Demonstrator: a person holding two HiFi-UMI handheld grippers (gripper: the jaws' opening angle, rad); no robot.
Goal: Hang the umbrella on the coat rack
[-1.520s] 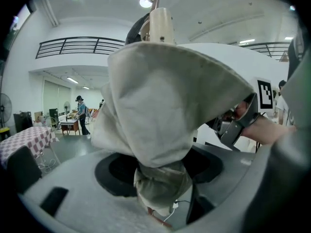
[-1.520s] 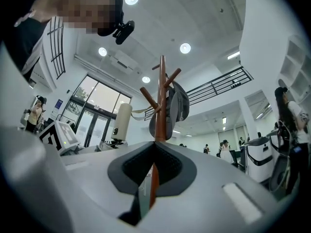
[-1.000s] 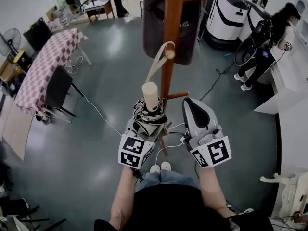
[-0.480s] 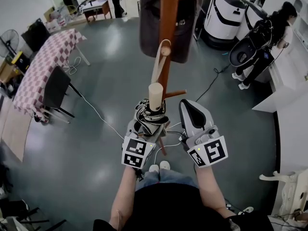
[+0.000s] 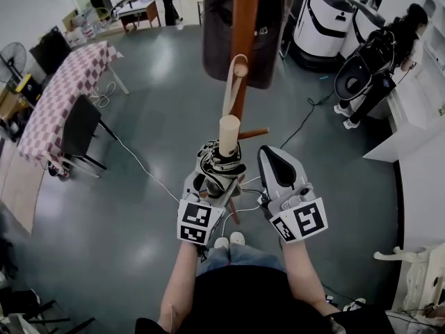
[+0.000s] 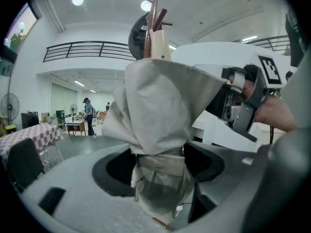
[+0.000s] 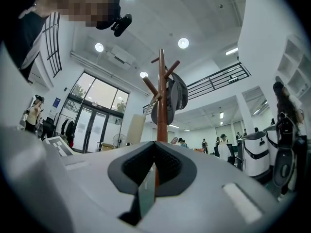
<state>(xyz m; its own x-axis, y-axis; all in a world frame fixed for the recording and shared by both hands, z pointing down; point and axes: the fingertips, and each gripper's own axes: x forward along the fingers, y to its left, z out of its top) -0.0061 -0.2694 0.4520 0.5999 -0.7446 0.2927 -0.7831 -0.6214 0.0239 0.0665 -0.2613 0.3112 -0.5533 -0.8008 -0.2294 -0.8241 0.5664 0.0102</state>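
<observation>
The folded umbrella (image 5: 219,165) stands upright, its cream handle (image 5: 229,134) on top. Its pale strap (image 5: 231,82) is looped over a peg (image 5: 240,69) of the wooden coat rack (image 5: 245,19). My left gripper (image 5: 217,176) has the bundled canopy (image 6: 155,110) between its jaws, which are opening; the pads look just off the fabric. My right gripper (image 5: 274,158) is beside it on the right, shut and empty. In the right gripper view the gripper (image 7: 154,166) points up at the rack (image 7: 162,101).
A dark coat (image 5: 215,33) hangs high on the rack. A checkered table (image 5: 62,96) and black chair (image 5: 82,127) stand left. White machines (image 5: 327,19) and a person (image 5: 379,68) are at the back right. Cables (image 5: 139,162) run across the floor.
The umbrella and both grippers have drifted slightly right, toward the pole. The strap now runs steeper from handle to peg.
</observation>
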